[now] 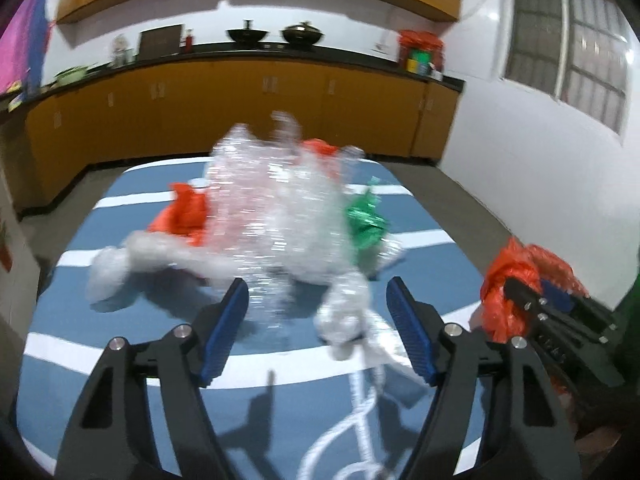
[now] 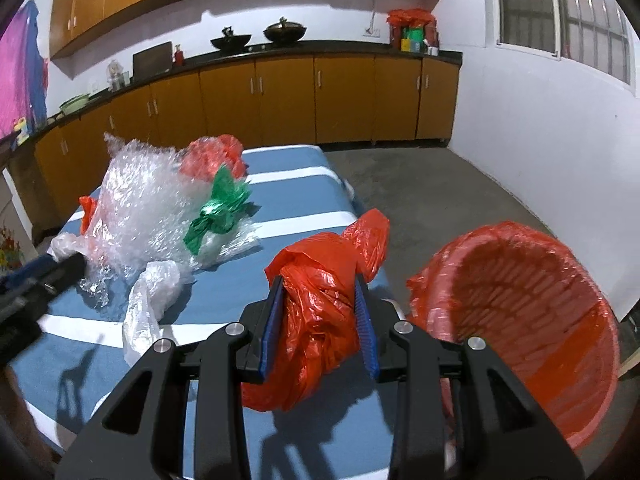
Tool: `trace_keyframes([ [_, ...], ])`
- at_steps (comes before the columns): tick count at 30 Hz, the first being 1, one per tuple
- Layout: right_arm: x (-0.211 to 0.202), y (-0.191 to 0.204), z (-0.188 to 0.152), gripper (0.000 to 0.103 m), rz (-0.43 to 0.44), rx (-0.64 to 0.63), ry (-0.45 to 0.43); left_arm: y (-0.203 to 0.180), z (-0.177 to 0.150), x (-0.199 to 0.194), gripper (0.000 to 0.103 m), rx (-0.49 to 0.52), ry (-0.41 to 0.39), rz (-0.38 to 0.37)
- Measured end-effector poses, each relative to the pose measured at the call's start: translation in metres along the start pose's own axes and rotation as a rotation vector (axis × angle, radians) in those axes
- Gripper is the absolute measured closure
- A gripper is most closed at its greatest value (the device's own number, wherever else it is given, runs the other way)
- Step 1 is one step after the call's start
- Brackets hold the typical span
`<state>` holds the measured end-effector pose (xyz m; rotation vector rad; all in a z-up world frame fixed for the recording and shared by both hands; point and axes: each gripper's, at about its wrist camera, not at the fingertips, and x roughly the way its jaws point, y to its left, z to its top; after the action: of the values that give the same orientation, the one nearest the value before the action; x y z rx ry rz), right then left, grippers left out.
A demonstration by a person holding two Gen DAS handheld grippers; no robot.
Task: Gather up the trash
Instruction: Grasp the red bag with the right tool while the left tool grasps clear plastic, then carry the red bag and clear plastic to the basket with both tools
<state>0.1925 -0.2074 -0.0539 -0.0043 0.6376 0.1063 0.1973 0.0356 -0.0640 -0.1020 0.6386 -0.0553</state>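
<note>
Your right gripper (image 2: pixel 320 320) is clenched on a crumpled red plastic bag (image 2: pixel 320 300), blue ribbed pads pressing both sides, beside the red-lined basket (image 2: pixel 520 320). Your left gripper (image 1: pixel 318 328) gapes wide, holding nothing, its fingers flanking the near edge of the bubble wrap (image 1: pixel 276 208) heaped with green foil (image 1: pixel 366 220) on the blue striped table (image 1: pixel 100 320).

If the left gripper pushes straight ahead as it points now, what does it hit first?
Probably the bubble wrap: the open left gripper points at its near edge, low over the blue striped table. Motion blur makes the depth uncertain.
</note>
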Motion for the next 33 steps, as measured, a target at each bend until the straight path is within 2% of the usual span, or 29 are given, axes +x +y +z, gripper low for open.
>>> trace_keyframes([
  [4, -0.012, -0.023, 0.0, 0.068, -0.021, 0.041, -0.015, -0.022, -0.003, 0.022, 0.036, 0.035, 0.052, -0.007],
  [9, -0.019, -0.042, -0.001, 0.068, -0.036, 0.075, -0.017, -0.033, -0.011, 0.055, 0.047, 0.052, 0.153, 0.027],
  [12, -0.022, -0.049, -0.002, 0.068, -0.039, 0.086, -0.021, -0.032, -0.016, 0.07, 0.057, 0.038, 0.206, 0.031],
  [14, -0.023, -0.052, -0.002, 0.068, -0.037, 0.091, -0.023, -0.031, -0.018, 0.076, 0.073, 0.027, 0.226, 0.02],
  [20, -0.03, -0.054, -0.003, 0.068, -0.03, 0.101, -0.034, -0.028, -0.017, 0.069, 0.084, 0.022, 0.185, -0.028],
  [25, -0.038, -0.056, -0.002, 0.068, -0.025, 0.108, -0.048, -0.03, -0.008, 0.049, 0.084, 0.025, 0.131, -0.061],
  [33, -0.056, -0.067, -0.002, 0.068, -0.033, 0.132, -0.08, -0.052, 0.009, 0.025, 0.084, 0.039, 0.088, -0.121],
])
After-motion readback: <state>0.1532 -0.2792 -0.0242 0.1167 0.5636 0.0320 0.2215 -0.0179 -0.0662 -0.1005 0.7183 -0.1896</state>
